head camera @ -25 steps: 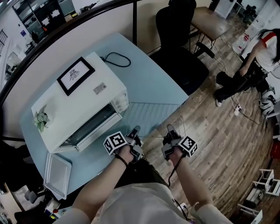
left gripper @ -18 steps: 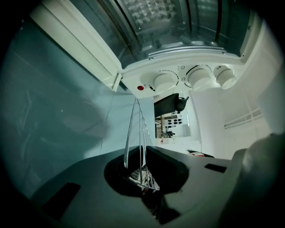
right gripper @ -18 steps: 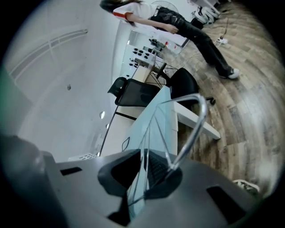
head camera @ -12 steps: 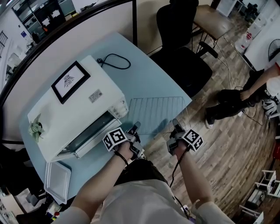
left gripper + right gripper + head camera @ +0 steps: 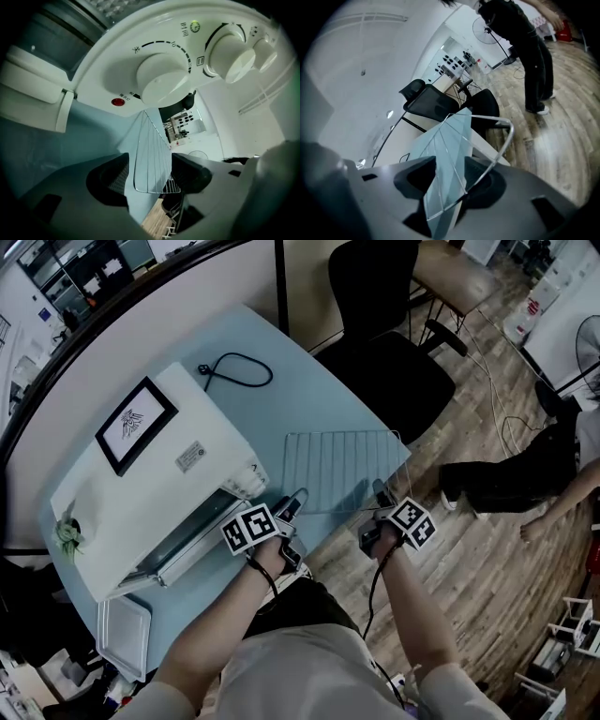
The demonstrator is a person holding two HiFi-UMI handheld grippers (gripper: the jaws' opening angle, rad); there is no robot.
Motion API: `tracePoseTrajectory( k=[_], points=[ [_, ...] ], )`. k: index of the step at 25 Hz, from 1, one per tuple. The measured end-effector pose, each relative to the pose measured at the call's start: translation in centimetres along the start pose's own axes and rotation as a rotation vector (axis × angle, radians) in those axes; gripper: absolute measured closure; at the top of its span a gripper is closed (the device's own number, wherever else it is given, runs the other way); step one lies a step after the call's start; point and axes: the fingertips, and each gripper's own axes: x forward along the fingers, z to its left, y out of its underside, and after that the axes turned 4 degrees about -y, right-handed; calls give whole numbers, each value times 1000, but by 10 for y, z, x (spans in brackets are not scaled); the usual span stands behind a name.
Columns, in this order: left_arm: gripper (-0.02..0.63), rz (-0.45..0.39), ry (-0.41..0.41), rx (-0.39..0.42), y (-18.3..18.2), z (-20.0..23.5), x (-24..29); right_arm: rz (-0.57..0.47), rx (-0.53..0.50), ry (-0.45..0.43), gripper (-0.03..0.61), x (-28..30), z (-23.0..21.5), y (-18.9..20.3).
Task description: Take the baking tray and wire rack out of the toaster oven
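The silver wire rack (image 5: pixel 342 465) lies flat at the pale blue tabletop's (image 5: pixel 319 409) right edge, the shallow metal baking tray (image 5: pixel 123 634) at its near-left corner. The left gripper (image 5: pixel 295 499) and right gripper (image 5: pixel 378 491) have just been opening, their jaws loose around the rack's near rim. This looks like the release step; next, both need to back out cleanly.

A black office chair (image 5: pixel 384 343) is standing just beyond the pale blue table (image 5: pixel 314 395), where a black cable (image 5: pixel 269 373) is lying looped. Off to the right, a person in dark trousers (image 5: pixel 525 479) is standing on the wooden floor (image 5: pixel 487 596).
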Motion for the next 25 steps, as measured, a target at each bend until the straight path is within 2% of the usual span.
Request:
tracePoseTrajectory(
  k=[5, 9, 10, 11, 14, 17, 21, 25],
  points=[
    [336, -3, 10, -11, -3, 1, 8, 69, -14, 59, 292, 18, -17, 9],
    [330, 0, 13, -5, -5, -1, 11, 94, 10, 48, 247, 27, -21, 12],
    [328, 2, 12, -3, -5, -1, 12, 105, 7, 48, 222, 28, -21, 12],
    [325, 5, 12, 0, -5, -1, 12, 118, 3, 49, 168, 29, -21, 13],
    [310, 17, 6, 4, -3, -3, 12, 156, -16, 52, 106, 25, -18, 15],
    [305, 33, -5, 0, 2, -4, 7, 207, -43, 68, 75, 10, -15, 21],
    [299, 47, -20, -25, 11, -6, -6, 258, -92, 92, 71, -18, -9, 28],
    [296, 32, -63, -40, 11, -4, -24, 287, -93, 68, 72, -40, 2, 37]
  ],
)
